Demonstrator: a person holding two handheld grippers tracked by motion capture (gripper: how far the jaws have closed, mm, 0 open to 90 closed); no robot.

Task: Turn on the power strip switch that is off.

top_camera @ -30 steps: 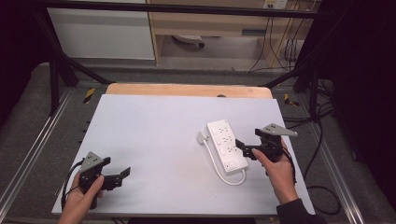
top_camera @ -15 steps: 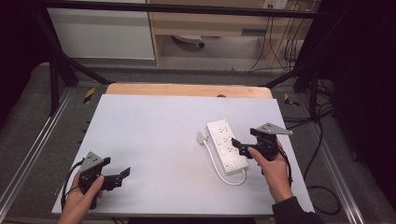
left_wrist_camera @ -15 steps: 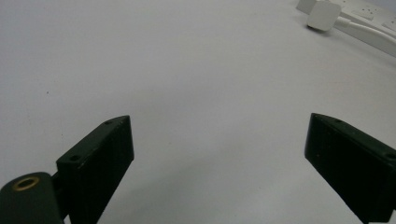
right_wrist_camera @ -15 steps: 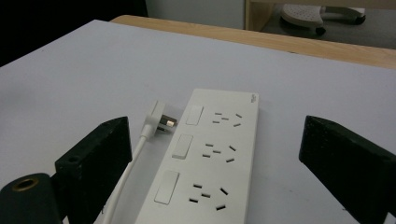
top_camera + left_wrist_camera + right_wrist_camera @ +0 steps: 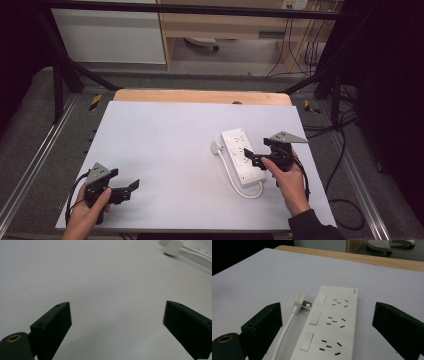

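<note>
A white power strip (image 5: 241, 156) with three switches lies on the white table (image 5: 165, 145), right of centre. Its white cable (image 5: 231, 176) loops round from the near end to a plug (image 5: 216, 147) lying beside the strip's left side. My right gripper (image 5: 254, 159) is open at the strip's right edge, jaws pointing left over it. In the right gripper view the strip (image 5: 332, 322) and plug (image 5: 301, 304) lie between the spread jaws of that gripper (image 5: 329, 312). My left gripper (image 5: 129, 190) is open at the near left, holding nothing; its gripper view has the gripper (image 5: 117, 315) over bare table.
A wooden board edge (image 5: 200, 96) runs along the table's far side. Metal rails (image 5: 30, 165) flank the table, and cables (image 5: 345, 150) lie on the floor to the right. The plug (image 5: 172, 246) appears far off in the left gripper view.
My right gripper has shifted slightly left, closer over the power strip. The left gripper has stayed put.
</note>
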